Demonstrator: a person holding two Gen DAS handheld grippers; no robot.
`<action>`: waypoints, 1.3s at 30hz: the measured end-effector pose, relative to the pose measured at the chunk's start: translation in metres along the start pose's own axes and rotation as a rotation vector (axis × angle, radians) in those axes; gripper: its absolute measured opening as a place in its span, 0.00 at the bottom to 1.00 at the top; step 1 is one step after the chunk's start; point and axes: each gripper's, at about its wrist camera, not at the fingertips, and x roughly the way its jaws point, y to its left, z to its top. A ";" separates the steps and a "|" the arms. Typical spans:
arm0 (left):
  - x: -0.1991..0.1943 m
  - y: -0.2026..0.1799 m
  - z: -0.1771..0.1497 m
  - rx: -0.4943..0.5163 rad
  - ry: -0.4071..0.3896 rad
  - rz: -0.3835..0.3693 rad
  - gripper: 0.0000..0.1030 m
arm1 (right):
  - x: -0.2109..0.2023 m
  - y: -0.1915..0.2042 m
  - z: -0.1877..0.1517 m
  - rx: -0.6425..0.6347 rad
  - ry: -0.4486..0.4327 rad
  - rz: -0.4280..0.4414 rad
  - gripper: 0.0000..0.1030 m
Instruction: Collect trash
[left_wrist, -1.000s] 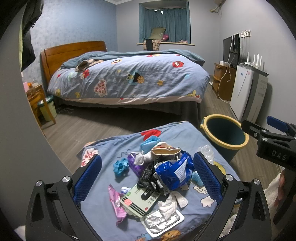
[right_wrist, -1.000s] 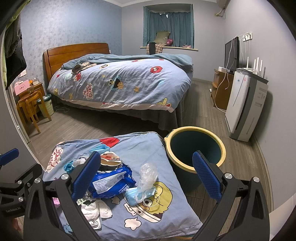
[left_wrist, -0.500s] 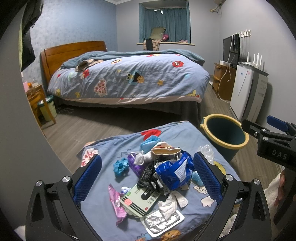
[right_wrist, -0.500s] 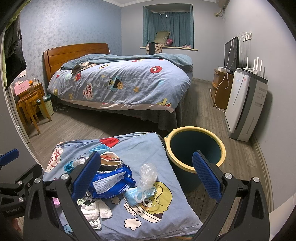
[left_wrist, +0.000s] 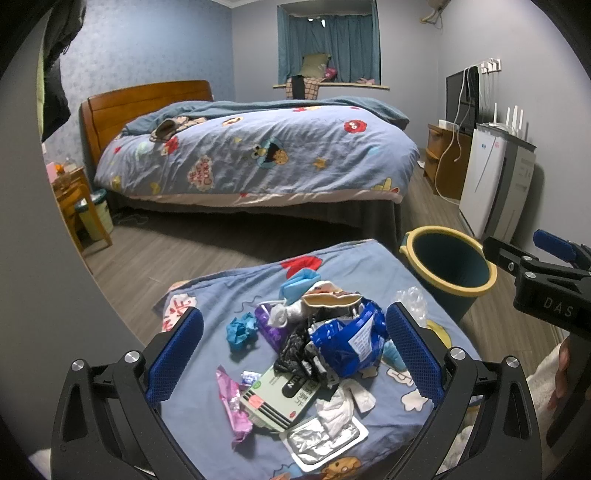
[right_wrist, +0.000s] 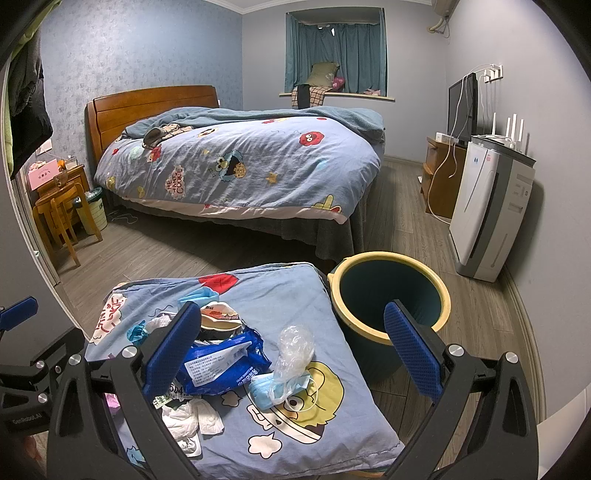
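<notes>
Both grippers, left (left_wrist: 293, 354) and right (right_wrist: 291, 349), gape empty above the trash (left_wrist: 317, 350). Bin (right_wrist: 391, 295) stands right; right gripper nearer.

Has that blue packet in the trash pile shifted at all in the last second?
No. The blue packet lies in the same spot beside the clear plastic bag, equally far from the bin.

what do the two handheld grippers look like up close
Both the left gripper and right gripper have black angular frames, silver bolts and blue mesh-textured pads on the fingers. White lettering marks the sides: "DAS" on the right one, "GenRobot.AI" on the left.
</notes>
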 end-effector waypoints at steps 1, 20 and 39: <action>0.000 0.000 -0.001 0.000 0.000 0.000 0.95 | 0.000 -0.001 0.000 0.000 0.000 0.001 0.95; 0.000 0.000 0.000 0.001 0.002 0.000 0.95 | 0.000 0.000 0.001 0.002 0.000 0.000 0.95; 0.053 0.043 0.045 -0.005 -0.039 0.002 0.95 | 0.055 -0.028 0.043 0.039 0.058 0.030 0.95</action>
